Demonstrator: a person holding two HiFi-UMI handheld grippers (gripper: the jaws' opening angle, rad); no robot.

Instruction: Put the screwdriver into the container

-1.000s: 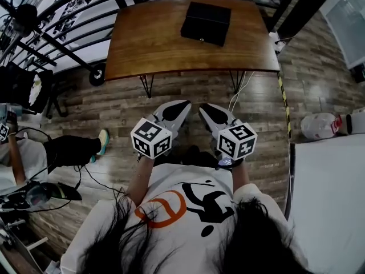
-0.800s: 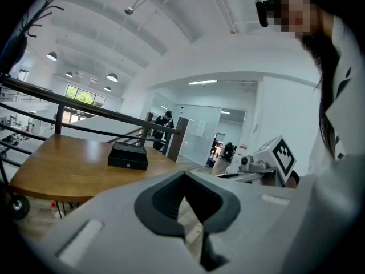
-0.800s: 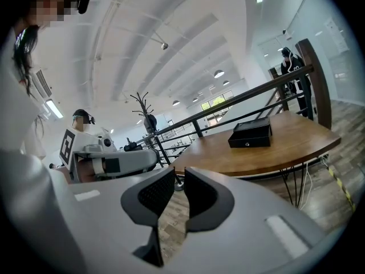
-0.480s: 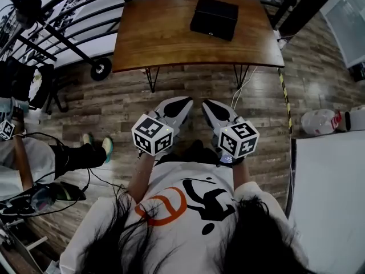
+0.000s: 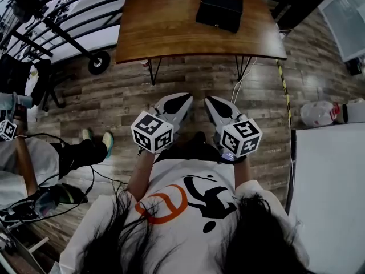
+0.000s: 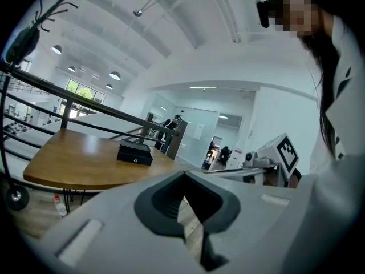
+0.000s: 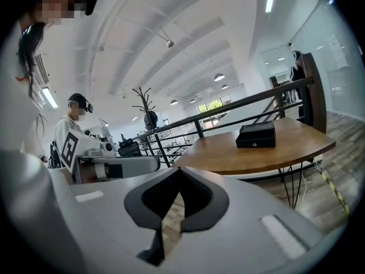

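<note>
A black box-like container (image 5: 219,10) sits on the far right part of a wooden table (image 5: 165,27). It also shows in the left gripper view (image 6: 135,152) and the right gripper view (image 7: 256,136). No screwdriver shows in any view. My left gripper (image 5: 181,99) and right gripper (image 5: 212,100) are held side by side in front of my chest, over the plank floor and well short of the table. In each gripper view the jaws meet at the tips, left (image 6: 183,176) and right (image 7: 179,173), with nothing between them.
A black railing (image 5: 57,33) runs behind and left of the table. A seated person (image 5: 34,153) with cables is at the left. A white surface (image 5: 328,193) and a white bag (image 5: 319,114) lie to the right. Hairpin table legs (image 5: 153,72) stand ahead.
In the head view the table and black container have slid up and to the right. Both grippers stay shut, side by side. The seated person's legs have shifted.
</note>
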